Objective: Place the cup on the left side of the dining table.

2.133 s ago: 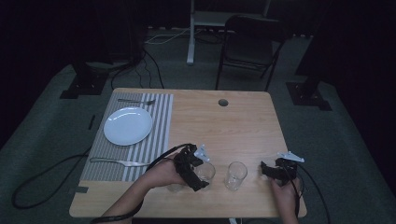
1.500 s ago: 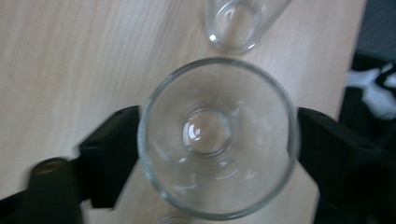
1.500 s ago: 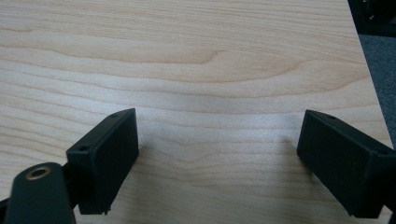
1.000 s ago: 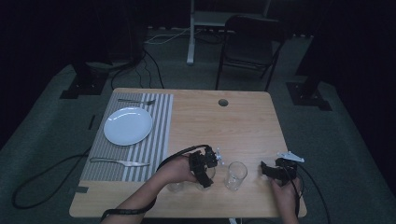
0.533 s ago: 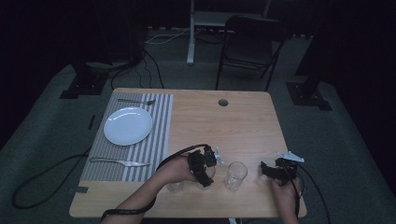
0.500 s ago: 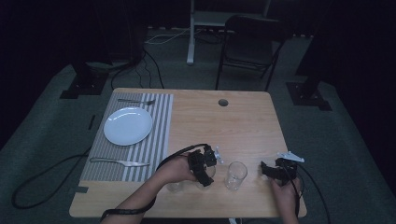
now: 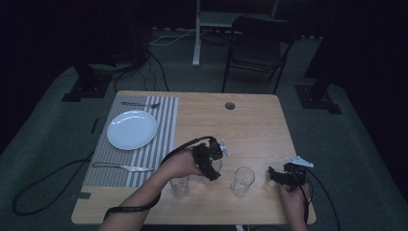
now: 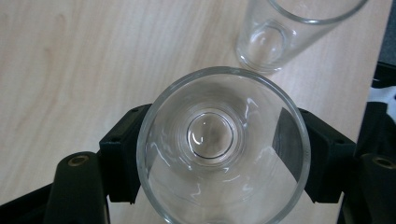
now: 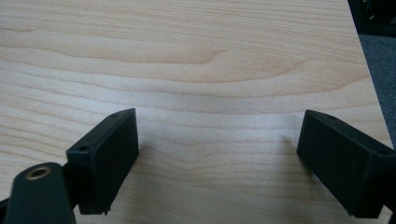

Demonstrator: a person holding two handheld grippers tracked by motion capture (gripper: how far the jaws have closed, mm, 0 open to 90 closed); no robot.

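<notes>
Left gripper view: a glass (image 8: 223, 147) is grasped by the left hand-held gripper (image 8: 219, 158), its base cut off; the right hand-held gripper (image 9: 219, 158) is held released.

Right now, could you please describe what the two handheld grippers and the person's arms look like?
Both the left gripper and the right gripper are black, each with two blocky, flat-faced jaws. Brass-coloured screw inserts sit at the jaw bases in both gripper views. A pale grey three-cornered plate tops the right one. A black cable trails from the left gripper along the forearm. The forearms are bare, with no sleeves visible.
</notes>
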